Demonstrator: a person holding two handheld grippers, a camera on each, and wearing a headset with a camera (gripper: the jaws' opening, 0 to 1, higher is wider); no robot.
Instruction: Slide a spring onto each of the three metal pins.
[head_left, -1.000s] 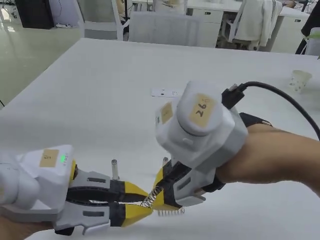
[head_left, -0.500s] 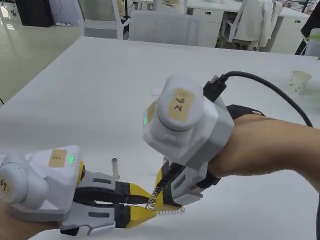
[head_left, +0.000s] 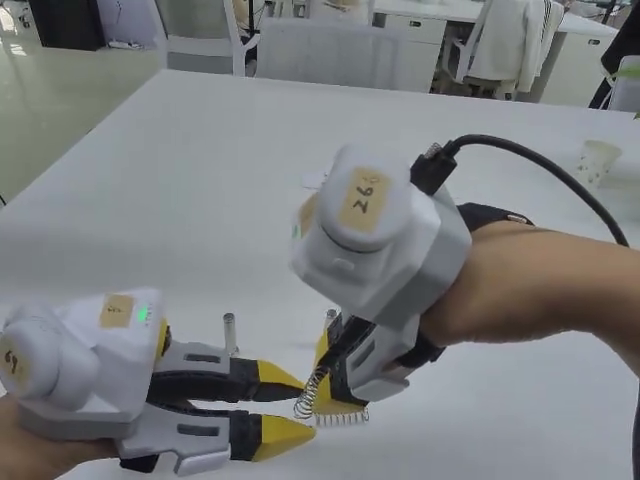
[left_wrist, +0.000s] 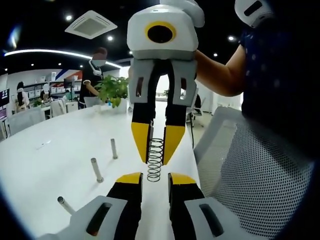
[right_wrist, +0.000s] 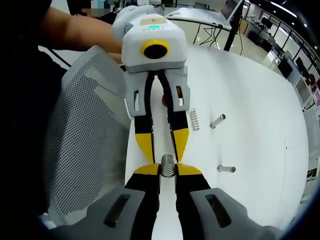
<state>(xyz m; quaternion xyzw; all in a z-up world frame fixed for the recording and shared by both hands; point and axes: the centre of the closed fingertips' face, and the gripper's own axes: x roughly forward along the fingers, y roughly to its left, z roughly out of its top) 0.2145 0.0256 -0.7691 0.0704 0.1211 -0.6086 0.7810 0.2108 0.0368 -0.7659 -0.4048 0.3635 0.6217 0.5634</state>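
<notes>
Your right gripper (left_wrist: 156, 150) pinched a spring (left_wrist: 155, 167) by its upper coils. Your left gripper (head_left: 288, 406), at the spring's eight o'clock in the head view, had its jaws parted around the lower end. In the left gripper view, three pins (left_wrist: 96, 170) stood on the table (head_left: 200, 180) at the spring's nine o'clock.

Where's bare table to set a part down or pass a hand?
Free: the wide table stretch beyond the pins, out to the far edge, and the patch between the cable and the paper cup. Crowded: near edge, where left gripper, right gripper, held spring and loose spring bunch.
</notes>
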